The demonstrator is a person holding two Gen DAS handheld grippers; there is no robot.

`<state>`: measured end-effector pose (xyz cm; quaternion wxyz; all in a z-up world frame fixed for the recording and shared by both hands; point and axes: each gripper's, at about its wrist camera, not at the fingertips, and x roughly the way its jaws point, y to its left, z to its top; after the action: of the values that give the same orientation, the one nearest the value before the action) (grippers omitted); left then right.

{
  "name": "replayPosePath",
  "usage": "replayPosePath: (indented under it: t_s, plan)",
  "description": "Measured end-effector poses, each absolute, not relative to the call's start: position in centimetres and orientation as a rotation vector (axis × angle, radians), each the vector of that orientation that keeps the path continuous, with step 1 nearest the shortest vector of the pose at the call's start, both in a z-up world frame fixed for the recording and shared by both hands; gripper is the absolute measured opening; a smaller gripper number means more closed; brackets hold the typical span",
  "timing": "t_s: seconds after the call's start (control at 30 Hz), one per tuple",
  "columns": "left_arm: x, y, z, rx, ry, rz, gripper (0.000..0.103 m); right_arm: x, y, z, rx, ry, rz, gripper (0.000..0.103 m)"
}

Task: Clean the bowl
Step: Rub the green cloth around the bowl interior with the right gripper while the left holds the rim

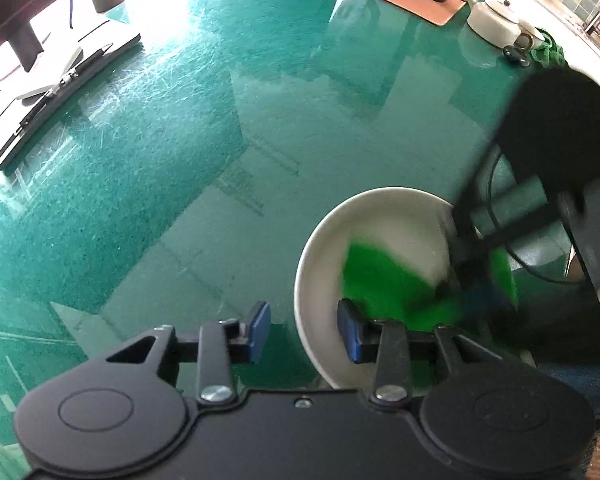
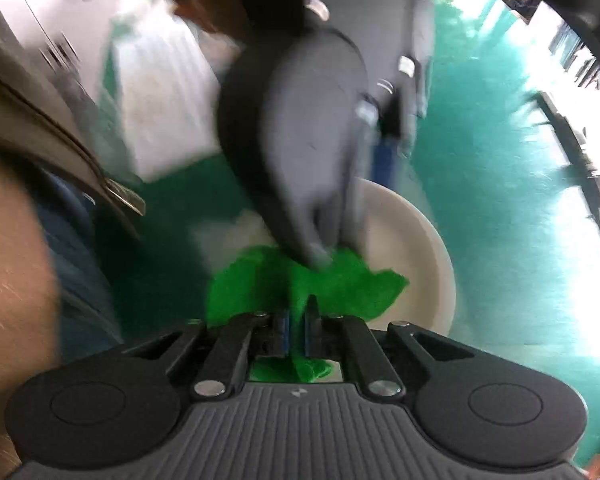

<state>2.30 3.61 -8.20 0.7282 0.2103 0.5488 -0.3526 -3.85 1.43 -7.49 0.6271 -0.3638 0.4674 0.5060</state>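
Your right gripper (image 2: 296, 326) points steeply down with its fingers closed tight on a bright green cloth (image 2: 340, 284), which spreads across the inside of a white bowl (image 1: 324, 248). The bowl sits on a glossy green tabletop (image 1: 204, 152), near its front edge and close to your body. Your left gripper (image 1: 304, 332) straddles the bowl's near rim: one blue finger (image 1: 350, 334) is inside the bowl, the other (image 1: 260, 330) outside, and they stand apart without clearly pinching the rim, so the bowl looks steadied more than held. The cloth and right gripper are blurred, which suggests wiping is in progress. How clean the bowl is cannot be told; judging by this, wiping remains, then lifting the cloth out
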Motion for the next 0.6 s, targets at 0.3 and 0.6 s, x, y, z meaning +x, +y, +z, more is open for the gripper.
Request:
replayPosePath:
  t_s: [0.3, 0.6]
  plan:
    - [2.3, 4.4, -8.6, 0.431, 1.203, -0.748, 0.044, -2.2, -0.6, -7.0, -0.824, 0.993, 1.055, 0.037]
    - [1.9, 4.1, -8.4, 0.458, 1.194, -0.742, 0.045, -1.2, -0.4, -8.1, -0.799, 1.063, 1.087, 0.016]
